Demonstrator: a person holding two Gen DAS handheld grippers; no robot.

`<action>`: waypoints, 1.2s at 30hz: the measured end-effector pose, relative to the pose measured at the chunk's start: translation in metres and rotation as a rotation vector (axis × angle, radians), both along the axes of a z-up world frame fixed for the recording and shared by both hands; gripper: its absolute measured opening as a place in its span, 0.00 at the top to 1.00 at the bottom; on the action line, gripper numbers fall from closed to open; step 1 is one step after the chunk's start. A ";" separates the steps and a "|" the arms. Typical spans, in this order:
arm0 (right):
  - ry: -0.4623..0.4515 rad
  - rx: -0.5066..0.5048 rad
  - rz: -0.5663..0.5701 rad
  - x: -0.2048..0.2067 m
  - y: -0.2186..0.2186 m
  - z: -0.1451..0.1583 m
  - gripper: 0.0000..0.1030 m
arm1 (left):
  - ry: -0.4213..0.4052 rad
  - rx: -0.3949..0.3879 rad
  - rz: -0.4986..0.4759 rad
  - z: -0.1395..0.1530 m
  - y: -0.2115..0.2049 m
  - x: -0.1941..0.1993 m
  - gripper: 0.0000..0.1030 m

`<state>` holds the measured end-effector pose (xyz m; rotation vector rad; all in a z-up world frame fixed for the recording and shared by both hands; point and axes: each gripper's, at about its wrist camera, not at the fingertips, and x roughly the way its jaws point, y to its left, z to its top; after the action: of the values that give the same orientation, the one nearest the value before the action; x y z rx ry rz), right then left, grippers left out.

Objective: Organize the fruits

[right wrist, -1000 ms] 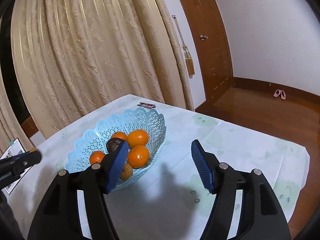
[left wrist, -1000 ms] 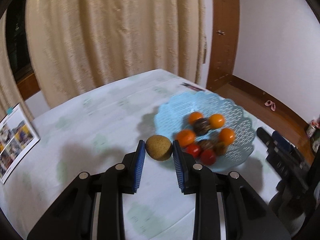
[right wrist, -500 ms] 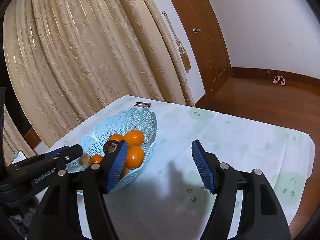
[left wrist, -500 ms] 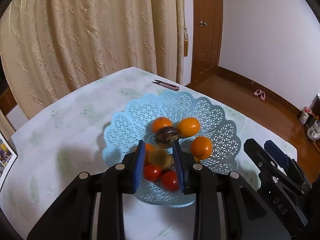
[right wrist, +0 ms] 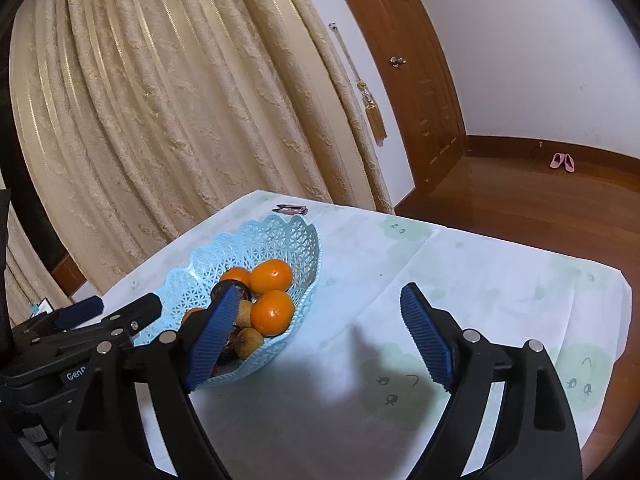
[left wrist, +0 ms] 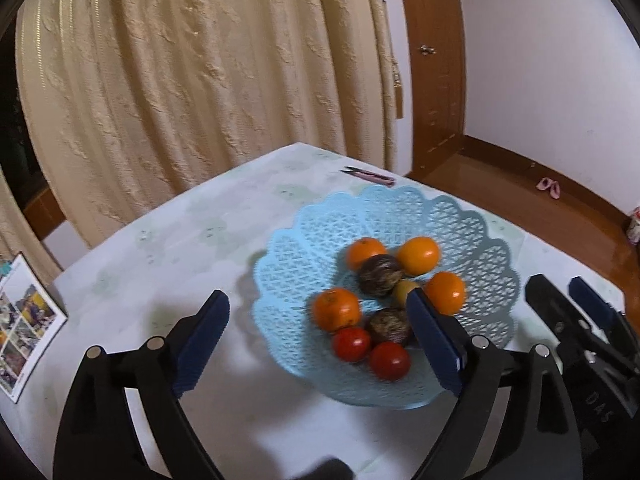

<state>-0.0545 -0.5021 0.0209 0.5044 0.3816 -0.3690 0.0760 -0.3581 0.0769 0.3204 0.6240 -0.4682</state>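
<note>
A light blue lattice basket (left wrist: 400,200) (right wrist: 256,240) holds several oranges, two dark brown fruits, two red tomatoes (left wrist: 352,343) and a tan round fruit (left wrist: 403,289). My left gripper (left wrist: 316,305) hovers over the basket's near side. Its jaws are opening wide and hold nothing; the tan fruit lies loose among the oranges. My right gripper (right wrist: 318,297) stands beside the basket over the tablecloth. Its jaws are opening too, with nothing between them, and its left fingertip (right wrist: 224,308) overlaps the basket in the picture. Each gripper shows in the other's view: the right gripper (left wrist: 580,320), the left gripper (right wrist: 100,316).
A small pink clipper (left wrist: 370,176) (right wrist: 290,210) lies on the cloth behind the basket. A photo leaflet (left wrist: 24,320) rests at the table's left edge. A curtain hangs behind the table. The table's right edge (right wrist: 580,264) drops to a wooden floor.
The left gripper carried the tan fruit from the table to over the basket, then opened wide; the fruit now lies in the basket. The right gripper's jaws spread wider.
</note>
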 end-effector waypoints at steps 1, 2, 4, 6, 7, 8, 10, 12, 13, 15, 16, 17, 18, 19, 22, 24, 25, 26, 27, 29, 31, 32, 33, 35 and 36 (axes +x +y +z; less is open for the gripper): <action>0.009 -0.007 0.016 0.002 0.001 0.000 0.17 | -0.007 0.015 0.016 0.000 0.002 0.001 0.11; 0.021 -0.020 0.036 0.004 0.004 0.001 0.14 | -0.012 0.027 0.030 -0.001 0.004 0.002 0.11; 0.035 -0.047 0.063 0.007 0.009 0.003 0.10 | -0.016 0.043 0.059 -0.002 0.009 0.005 0.11; 0.048 -0.075 0.087 0.010 0.014 0.005 0.08 | -0.017 0.041 0.069 -0.001 0.015 0.007 0.11; 0.057 -0.095 0.102 0.011 0.017 0.007 0.07 | -0.019 0.040 0.079 -0.001 0.019 0.008 0.11; 0.059 -0.104 0.109 0.011 0.019 0.009 0.06 | -0.021 0.040 0.086 -0.001 0.021 0.008 0.11; 0.064 -0.126 0.127 0.012 0.022 0.013 0.05 | -0.035 0.043 0.103 0.001 0.027 0.008 0.11; 0.070 -0.151 0.140 0.012 0.026 0.016 0.05 | -0.055 0.048 0.121 0.003 0.032 0.007 0.11; 0.076 -0.169 0.147 0.013 0.029 0.019 0.05 | -0.071 0.053 0.134 0.005 0.035 0.006 0.11; 0.080 -0.200 0.154 0.012 0.033 0.022 0.05 | -0.103 0.064 0.155 0.008 0.038 0.004 0.10; 0.081 -0.218 0.158 0.012 0.036 0.024 0.04 | -0.128 0.074 0.170 0.010 0.040 0.002 0.10; 0.081 -0.227 0.163 0.011 0.037 0.025 0.04 | -0.144 0.081 0.178 0.011 0.041 0.001 0.10; 0.082 -0.236 0.176 0.011 0.040 0.026 0.04 | -0.155 0.086 0.184 0.012 0.043 0.000 0.10; 0.084 -0.240 0.183 0.011 0.041 0.027 0.04 | -0.162 0.088 0.190 0.013 0.045 -0.001 0.10; 0.093 -0.261 0.208 0.012 0.047 0.028 0.04 | -0.159 0.089 0.196 0.014 0.048 -0.002 0.10; 0.103 -0.277 0.221 0.014 0.051 0.027 0.04 | -0.160 0.098 0.198 0.013 0.049 -0.003 0.10; 0.107 -0.284 0.225 0.014 0.053 0.027 0.04 | -0.160 0.104 0.198 0.013 0.050 -0.003 0.10; 0.107 -0.288 0.228 0.014 0.054 0.027 0.04 | -0.158 0.112 0.199 0.012 0.049 -0.004 0.10; 0.108 -0.289 0.229 0.014 0.055 0.027 0.04 | -0.158 0.118 0.199 0.011 0.049 -0.004 0.10; 0.108 -0.291 0.228 0.014 0.056 0.027 0.04 | -0.162 0.130 0.198 0.009 0.048 -0.005 0.10; 0.108 -0.291 0.227 0.014 0.055 0.027 0.04 | -0.162 0.133 0.195 0.009 0.048 -0.006 0.10; 0.109 -0.291 0.226 0.014 0.055 0.027 0.04 | -0.161 0.134 0.193 0.009 0.047 -0.006 0.10; 0.109 -0.291 0.226 0.014 0.055 0.027 0.04 | -0.162 0.135 0.192 0.009 0.047 -0.007 0.10; 0.110 -0.292 0.226 0.014 0.055 0.027 0.04 | -0.163 0.136 0.189 0.009 0.046 -0.008 0.10; 0.110 -0.293 0.226 0.014 0.055 0.027 0.04 | -0.164 0.137 0.187 0.009 0.046 -0.008 0.10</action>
<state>-0.0404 -0.4469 0.0478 0.1524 0.4768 -0.2283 0.0682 -0.3120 0.0864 0.4216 0.5211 -0.2177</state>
